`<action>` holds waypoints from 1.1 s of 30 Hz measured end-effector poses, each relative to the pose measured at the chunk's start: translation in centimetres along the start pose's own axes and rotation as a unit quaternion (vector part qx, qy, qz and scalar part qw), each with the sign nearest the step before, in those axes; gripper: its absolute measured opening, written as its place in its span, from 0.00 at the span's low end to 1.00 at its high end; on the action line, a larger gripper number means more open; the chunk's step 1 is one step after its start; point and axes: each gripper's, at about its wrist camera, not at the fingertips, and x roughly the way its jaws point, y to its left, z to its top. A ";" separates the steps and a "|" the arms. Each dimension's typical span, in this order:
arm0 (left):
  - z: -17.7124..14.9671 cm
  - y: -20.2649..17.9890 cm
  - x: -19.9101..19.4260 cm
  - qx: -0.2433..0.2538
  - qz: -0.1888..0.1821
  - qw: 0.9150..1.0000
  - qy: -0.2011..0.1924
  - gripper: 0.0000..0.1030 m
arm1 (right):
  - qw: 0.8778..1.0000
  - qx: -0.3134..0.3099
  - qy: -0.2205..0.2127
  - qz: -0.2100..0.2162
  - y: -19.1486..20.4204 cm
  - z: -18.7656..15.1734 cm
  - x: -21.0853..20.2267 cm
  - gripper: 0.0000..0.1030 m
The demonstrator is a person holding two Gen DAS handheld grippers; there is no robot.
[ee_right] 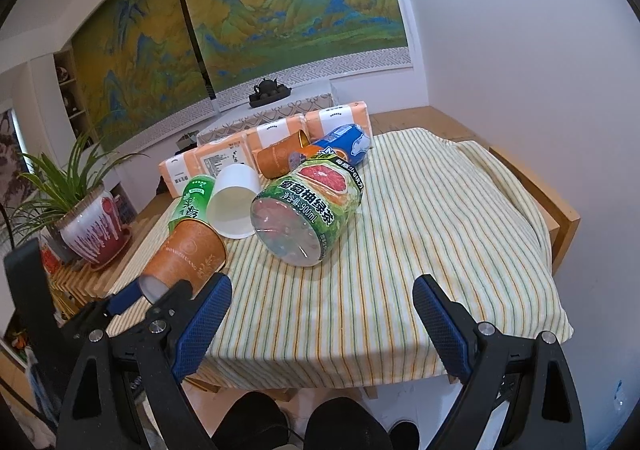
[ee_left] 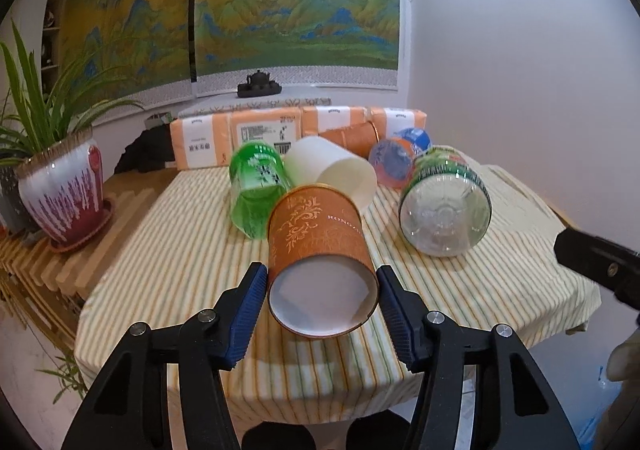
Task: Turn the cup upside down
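An orange patterned cup [ee_left: 318,238] lies on its side on the striped tablecloth [ee_left: 168,258], its white base end facing me. My left gripper [ee_left: 322,282] straddles that end, one blue pad on each side, touching or nearly touching it. The cup also shows in the right wrist view [ee_right: 186,256], with the left gripper [ee_right: 160,290] around its near end. My right gripper [ee_right: 322,302] is open and empty above the table's front edge. A white paper cup [ee_left: 332,172] lies on its side behind the orange cup.
A green bottle [ee_left: 256,190], a large clear bottle with a green label [ee_left: 444,206], a second orange cup [ee_left: 352,140] and a blue-orange bottle [ee_left: 396,158] lie on the cloth. Orange tissue packs [ee_left: 240,138] line the back. A potted plant [ee_left: 64,194] stands at left.
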 end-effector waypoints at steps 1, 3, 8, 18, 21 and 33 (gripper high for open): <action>0.2 0.1 -0.2 0.000 -0.001 1.000 -0.001 0.58 | 1.000 -0.001 0.000 0.000 0.0 0.0 0.0 0.87; 0.8 0.5 -0.3 0.000 0.000 1.000 -0.005 0.58 | 1.000 -0.002 -0.001 0.000 0.1 0.0 0.0 0.87; 1.7 1.0 -1.2 0.005 -0.007 1.000 -0.015 0.58 | 1.000 -0.006 -0.002 -0.002 0.2 0.2 0.1 0.87; 3.4 1.8 0.1 -0.004 -0.022 1.000 -0.008 0.58 | 1.000 -0.001 0.005 -0.001 0.1 0.2 0.7 0.87; 4.1 1.9 0.6 -0.006 -0.027 1.000 -0.001 0.58 | 1.000 0.002 0.009 -0.001 0.1 0.2 1.0 0.87; 5.1 1.4 1.3 -0.001 -0.050 0.997 0.052 0.58 | 1.000 0.021 0.018 -0.002 -0.6 0.2 1.9 0.87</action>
